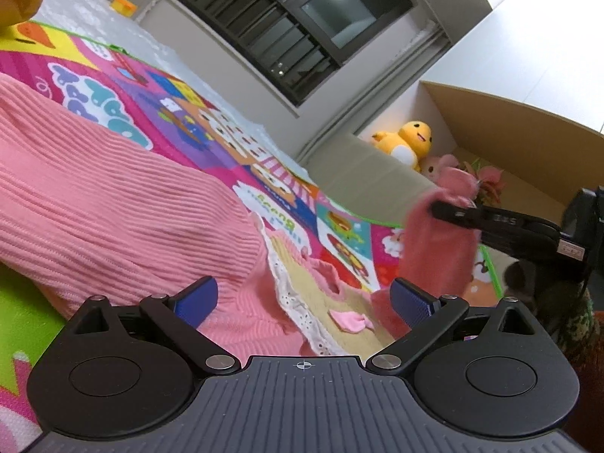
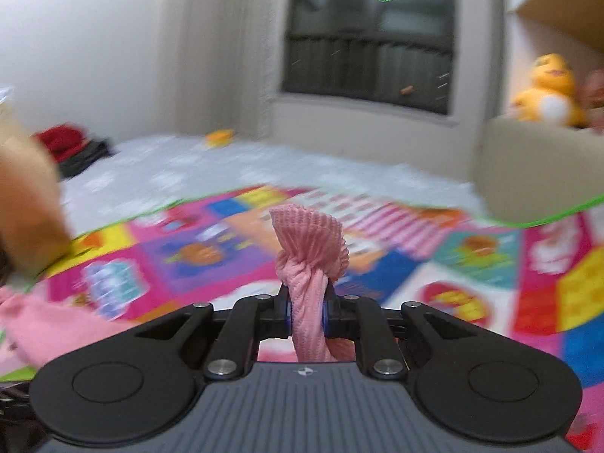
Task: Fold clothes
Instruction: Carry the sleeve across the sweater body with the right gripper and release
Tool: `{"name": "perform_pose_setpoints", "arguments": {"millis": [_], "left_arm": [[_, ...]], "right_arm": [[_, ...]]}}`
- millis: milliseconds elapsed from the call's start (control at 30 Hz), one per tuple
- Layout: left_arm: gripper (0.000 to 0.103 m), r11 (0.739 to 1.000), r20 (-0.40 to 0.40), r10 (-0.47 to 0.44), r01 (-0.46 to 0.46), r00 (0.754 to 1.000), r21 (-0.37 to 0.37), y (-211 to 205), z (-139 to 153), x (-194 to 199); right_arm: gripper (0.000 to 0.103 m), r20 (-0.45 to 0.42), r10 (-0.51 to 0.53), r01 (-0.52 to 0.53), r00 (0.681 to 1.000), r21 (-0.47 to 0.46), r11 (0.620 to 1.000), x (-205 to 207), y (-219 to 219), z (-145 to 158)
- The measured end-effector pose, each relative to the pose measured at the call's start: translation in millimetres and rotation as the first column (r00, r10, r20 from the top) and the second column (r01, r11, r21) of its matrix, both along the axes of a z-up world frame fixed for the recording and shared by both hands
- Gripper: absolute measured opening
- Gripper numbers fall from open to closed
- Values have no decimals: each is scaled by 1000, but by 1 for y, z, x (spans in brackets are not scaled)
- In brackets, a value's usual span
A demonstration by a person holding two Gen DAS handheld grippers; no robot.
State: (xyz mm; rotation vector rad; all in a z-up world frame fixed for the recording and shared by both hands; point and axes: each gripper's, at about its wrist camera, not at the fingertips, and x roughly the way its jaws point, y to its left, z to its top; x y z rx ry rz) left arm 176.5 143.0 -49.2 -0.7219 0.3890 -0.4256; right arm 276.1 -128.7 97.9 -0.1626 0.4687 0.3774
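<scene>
**Lifting one end of the pink top while the rest lies on the play mat**

Looking along my left gripper (image 1: pixel 304 298), I see its two blue-padded fingers (image 1: pixel 198 296) spread wide with nothing between them. They hang just above the pink ribbed top (image 1: pixel 113 196), whose body is spread on the colourful play mat (image 1: pixel 211 128) on the floor. The top's white lace trim (image 1: pixel 298 313) runs between the two fingers. Off to the right, my right gripper (image 1: pixel 438 209) comes in from the side, its black fingers clamped on a raised end of the pink fabric, which hangs down from them toward the mat. Behind it a yellow plush duck (image 1: pixel 407 143) sits on a shelf beside a dark window (image 1: pixel 294 26).

Along my right gripper (image 2: pixel 306 311), the view is blurred, but the fingers (image 2: pixel 281 311) are plainly clenched on a bunched strip of the top (image 2: pixel 307 249), which fans out above them. More pink fabric lies low at the left edge on the mat (image 2: pixel 211 253). A pile of red and dark clothes (image 2: pixel 70 147) rests on the pale floor covering near the far wall.
</scene>
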Motion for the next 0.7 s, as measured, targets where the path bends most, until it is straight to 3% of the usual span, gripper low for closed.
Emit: {"name": "perform_pose_setpoints", "arguments": {"millis": [67, 133, 167, 200, 267, 400, 500, 633, 700], "left_arm": [[101, 1000, 2, -1, 1, 1000, -1, 0, 0, 0], [101, 1000, 2, -2, 2, 1000, -3, 0, -1, 0], [101, 1000, 2, -3, 3, 1000, -5, 1, -1, 0], [101, 1000, 2, -3, 3, 1000, -6, 1, -1, 0], [101, 1000, 3, -4, 4, 1000, -7, 1, -1, 0], [101, 1000, 2, -8, 8, 1000, -13, 2, -1, 1], [102, 1000, -10, -8, 8, 1000, -16, 2, 1, 2], [102, 1000, -22, 0, 0, 1000, 24, -1, 19, 0], [102, 1000, -3, -7, 7, 1000, 25, -4, 34, -2]], "right_arm": [[14, -23, 32, -33, 999, -39, 999, -1, 27, -12], [24, -71, 85, -88, 994, -41, 995, -4, 44, -19], [36, -83, 115, -116, 990, -11, 993, -7, 46, -18], [56, -75, 137, -135, 988, 31, 990, -12, 42, -12], [73, -30, 167, -162, 985, 131, 978, -21, 27, 4], [84, 31, 132, -136, 991, 254, 958, -31, -16, 25], [84, 15, 26, -29, 1000, 256, 966, -31, -47, 17], [84, -29, -101, 104, 994, 131, 986, -40, -75, -25], [84, -18, -150, 150, 989, -10, 989, -44, -78, -53]]}}
